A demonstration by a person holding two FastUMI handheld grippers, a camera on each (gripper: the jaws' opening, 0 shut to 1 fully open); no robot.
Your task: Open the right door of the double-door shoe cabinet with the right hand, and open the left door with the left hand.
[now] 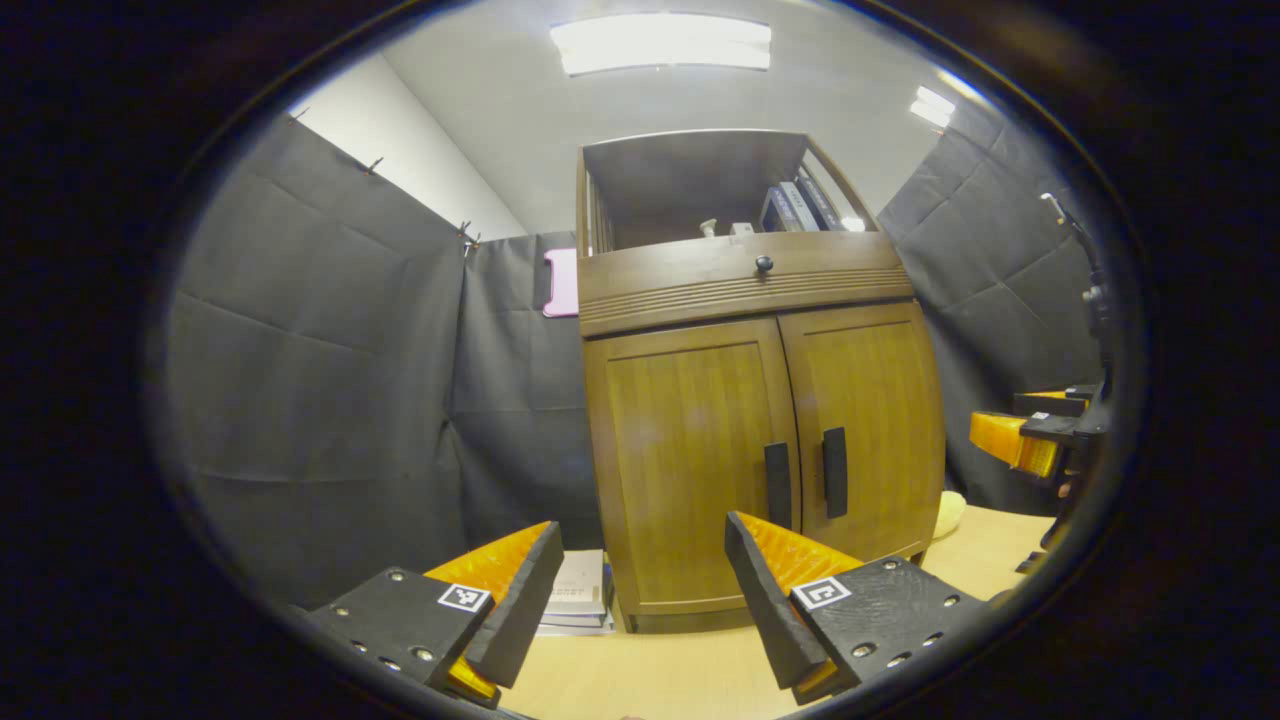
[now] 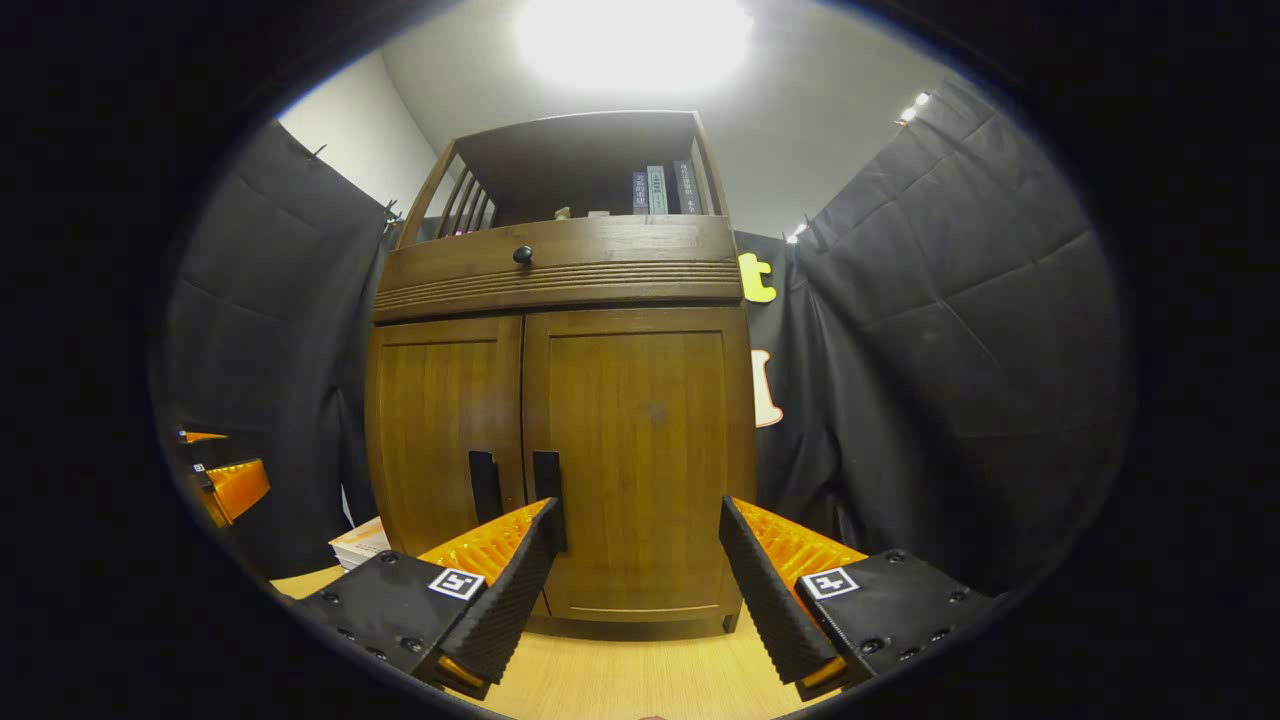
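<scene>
Reaching for the right door's handle (image 2: 546,480) is the step in hand, judging by both doors lying flush and untouched, and doing it well means bringing the right gripper (image 2: 635,560) forward and a little to its own left, so that the vertical bar slips between the jaws and not outside them. Its jaws stand wide apart with nothing between them. In the right gripper view the handle sits just above the tip of the left-hand jaw, beside the seam, while the gap between the jaws faces the plain panel of the right door (image 2: 640,450); a sideways correction comes before any closing. Once the bar is pinched, the pull should probably follow an arc around the hinges on the outer edge (a straight tug would likely make the grip slip). The left gripper (image 1: 645,575) is likewise open and empty, held back from the shoe cabinet (image 1: 750,400), which stands on the tabletop (image 1: 650,670). In the left gripper view the left door's handle (image 1: 777,485) lies just above the tip of the right-hand jaw, with the left door (image 1: 690,460) filling the gap. The right gripper appears there at the right edge, well apart from the cabinet.
</scene>
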